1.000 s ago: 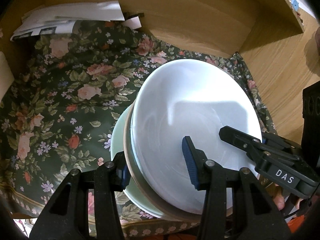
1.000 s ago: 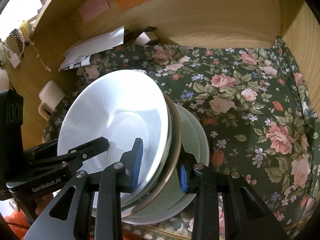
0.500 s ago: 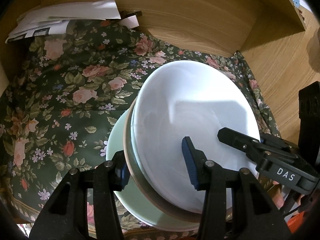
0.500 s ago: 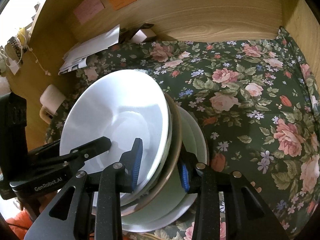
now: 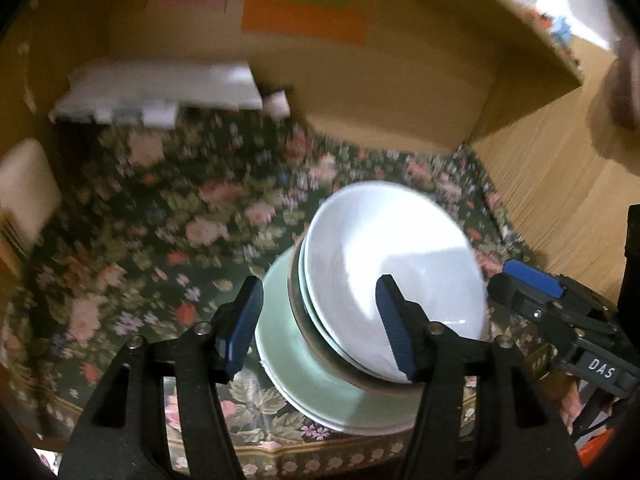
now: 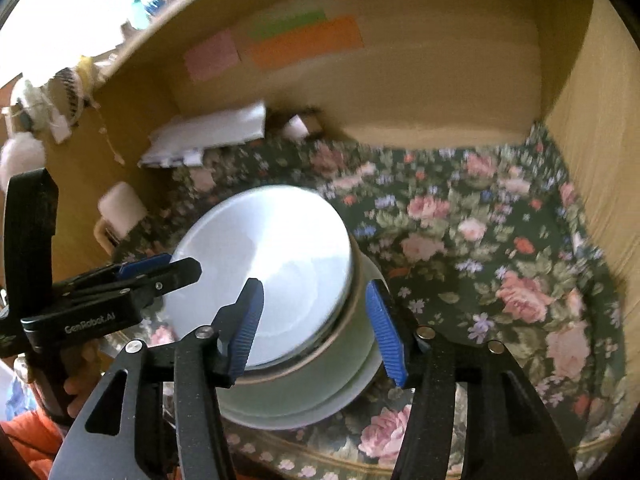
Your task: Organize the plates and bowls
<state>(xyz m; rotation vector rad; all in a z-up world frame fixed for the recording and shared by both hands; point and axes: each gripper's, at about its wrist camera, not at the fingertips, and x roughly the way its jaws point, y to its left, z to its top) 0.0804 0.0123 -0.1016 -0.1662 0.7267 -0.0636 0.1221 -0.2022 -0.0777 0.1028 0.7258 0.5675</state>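
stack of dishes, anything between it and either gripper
Nothing visible. The left gripper and right gripper are open, each straddling the stack on the floral cloth, one from each side.

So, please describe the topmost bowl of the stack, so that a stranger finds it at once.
Look at the floral tablecloth inside the wooden alcove; near its front edge stands one stack of dishes on a pale green plate. The white bowl is the topmost piece, nested in a brown-rimmed bowl. Alone, it is plain white and shows its whole inside.
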